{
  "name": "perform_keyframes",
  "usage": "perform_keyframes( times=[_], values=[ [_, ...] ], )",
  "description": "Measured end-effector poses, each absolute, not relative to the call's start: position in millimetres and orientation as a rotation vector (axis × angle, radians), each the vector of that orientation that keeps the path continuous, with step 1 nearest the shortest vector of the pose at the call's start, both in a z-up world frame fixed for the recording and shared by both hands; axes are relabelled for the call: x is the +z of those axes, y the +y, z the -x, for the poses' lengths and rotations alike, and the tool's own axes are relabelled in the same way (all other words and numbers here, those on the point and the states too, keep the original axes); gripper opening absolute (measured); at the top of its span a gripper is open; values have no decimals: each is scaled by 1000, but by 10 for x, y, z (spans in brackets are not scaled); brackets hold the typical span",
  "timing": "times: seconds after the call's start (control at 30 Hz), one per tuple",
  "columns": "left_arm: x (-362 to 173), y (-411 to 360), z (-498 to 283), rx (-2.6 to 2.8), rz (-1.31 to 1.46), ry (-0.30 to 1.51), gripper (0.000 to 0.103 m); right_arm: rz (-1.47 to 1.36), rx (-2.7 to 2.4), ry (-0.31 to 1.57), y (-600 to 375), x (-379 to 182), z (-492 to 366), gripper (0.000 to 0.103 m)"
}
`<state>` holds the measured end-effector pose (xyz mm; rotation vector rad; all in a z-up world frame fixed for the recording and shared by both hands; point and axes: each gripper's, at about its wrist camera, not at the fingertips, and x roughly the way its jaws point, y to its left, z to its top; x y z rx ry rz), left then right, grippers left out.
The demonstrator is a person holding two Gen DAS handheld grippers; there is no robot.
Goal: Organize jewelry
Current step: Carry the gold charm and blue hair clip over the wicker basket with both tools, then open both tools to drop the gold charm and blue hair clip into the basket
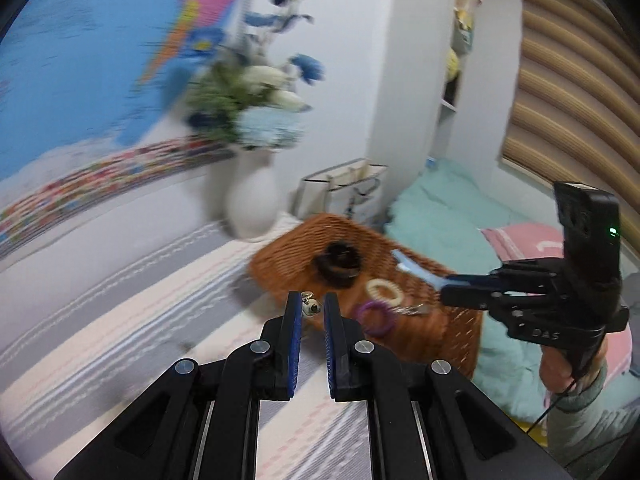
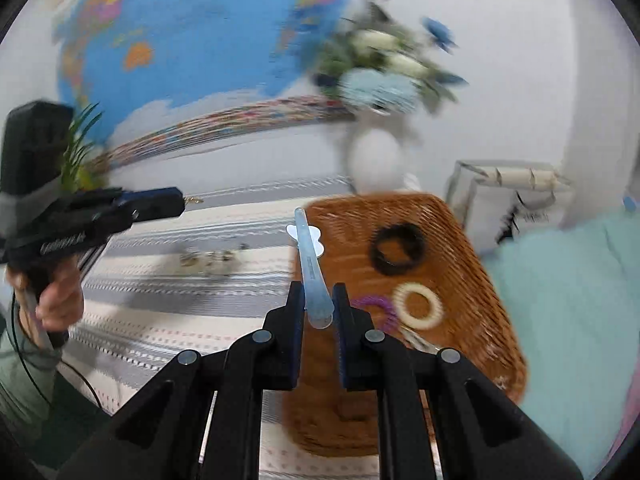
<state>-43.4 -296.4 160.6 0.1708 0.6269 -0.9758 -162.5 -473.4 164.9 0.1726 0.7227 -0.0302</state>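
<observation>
My left gripper is shut on a small metal earring, held above the striped cloth just in front of a brown wicker basket. In the right wrist view the same left gripper shows a gold hook sticking out of its tips. My right gripper is shut on a long light-blue hair clip over the basket's left rim. Inside lie a black scrunchie, a cream ring tie and a purple coil tie. More small jewelry lies on the cloth.
A white vase with blue and white flowers stands behind the basket, against a wall with a world map. A white paper bag sits beside it. Teal bedding and a pink pillow lie to the right.
</observation>
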Motion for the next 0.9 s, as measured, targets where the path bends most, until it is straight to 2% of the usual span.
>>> perform_keyframes(
  times=[0.23,0.5,0.9],
  values=[
    [1378,-3674,276,-1063,-113,807,10,-268,-27,885,-5065,1297,1471,15],
    [959,-3975,-59,-1092,13,1040,10,-274,19,985,-5137,1037,1356,15],
    [765,-4217,-23,-1044,-87,1077,12,-287,12,1029,-5222,883,1313,15]
  ],
)
